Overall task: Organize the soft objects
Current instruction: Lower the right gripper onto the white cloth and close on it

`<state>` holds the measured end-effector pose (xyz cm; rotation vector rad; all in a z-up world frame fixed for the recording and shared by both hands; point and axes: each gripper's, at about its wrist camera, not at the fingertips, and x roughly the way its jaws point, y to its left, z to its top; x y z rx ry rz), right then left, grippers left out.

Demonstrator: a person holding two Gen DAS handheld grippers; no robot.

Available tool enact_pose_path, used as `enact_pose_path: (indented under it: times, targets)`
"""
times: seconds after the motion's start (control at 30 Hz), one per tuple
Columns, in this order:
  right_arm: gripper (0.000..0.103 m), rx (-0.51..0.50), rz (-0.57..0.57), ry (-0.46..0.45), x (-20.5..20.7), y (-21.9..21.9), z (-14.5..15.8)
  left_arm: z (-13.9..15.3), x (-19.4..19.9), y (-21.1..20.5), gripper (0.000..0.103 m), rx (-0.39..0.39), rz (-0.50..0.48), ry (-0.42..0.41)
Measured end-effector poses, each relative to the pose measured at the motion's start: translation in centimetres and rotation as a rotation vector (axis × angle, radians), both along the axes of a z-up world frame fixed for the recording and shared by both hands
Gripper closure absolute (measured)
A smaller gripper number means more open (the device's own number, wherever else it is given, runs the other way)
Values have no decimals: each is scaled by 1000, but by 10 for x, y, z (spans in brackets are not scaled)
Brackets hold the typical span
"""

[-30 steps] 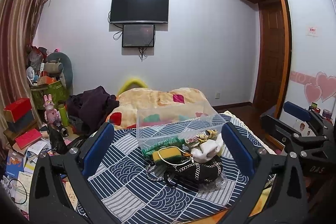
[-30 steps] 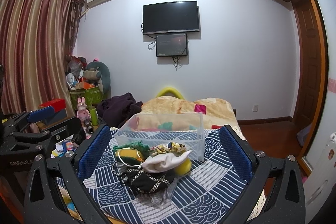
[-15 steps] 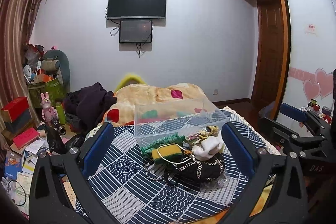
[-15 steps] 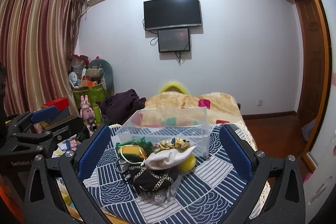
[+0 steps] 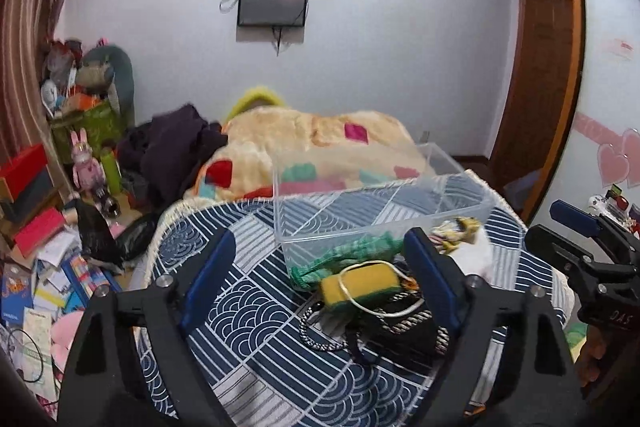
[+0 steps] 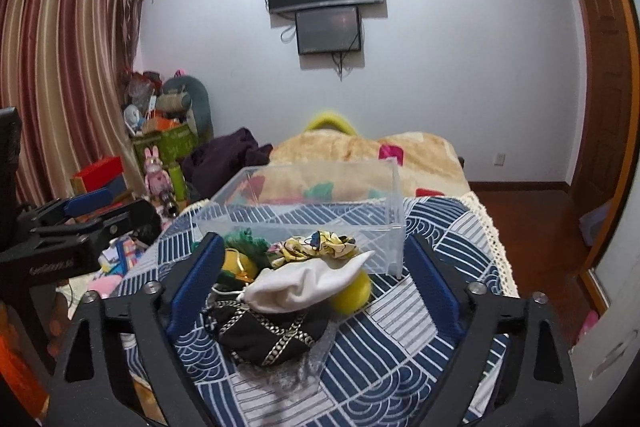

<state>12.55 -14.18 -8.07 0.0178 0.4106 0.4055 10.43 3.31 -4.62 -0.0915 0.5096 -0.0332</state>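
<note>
Left wrist view: left gripper [image 5: 320, 277] hangs with jaws apart over the yellow sponge [image 5: 362, 285]; soft pile sits just before the clear bin [image 5: 384, 223]. Right gripper [image 6: 314, 281], also spread, should pinch the white pouch [image 6: 308, 287] mid-body, avoiding chains

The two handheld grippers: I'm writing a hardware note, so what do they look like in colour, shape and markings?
Both match. The left gripper and right gripper are black angular frames with triangular cut-outs and silver bolts. Each carries two flat blue ribbed finger pads. White lettering marks the bodies: "DAS" on the right one, blurred "GenRobot"-like text on the left. No cables or sleeves show.
</note>
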Motion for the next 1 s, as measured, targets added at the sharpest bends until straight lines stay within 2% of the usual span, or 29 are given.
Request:
enact_pose_path:
  times: [0.17, 0.23, 0.4, 0.63, 0.87, 1.0]
  targets:
    - [30, -27, 36, 43, 23, 12, -8, -17, 31, 8, 31, -43, -22, 77]
    - [35, -36, 49, 66, 32, 18, -13, -23, 38, 6, 32, -50, -36, 99]
    - [38, -55, 49, 130, 51, 27, -29, -42, 53, -9, 32, -18, -77, 155]
    - [38, -29, 25, 206, 46, 4, -50, -61, 40, -10, 32, -60, -87, 193]
    - [38, 2, 30, 248, 42, -14, -55, -68, 35, -16, 32, -120, -121, 220]
    - [48, 11, 44, 252, 41, -16, -57, -71, 36, -24, 32, -123, -150, 242]
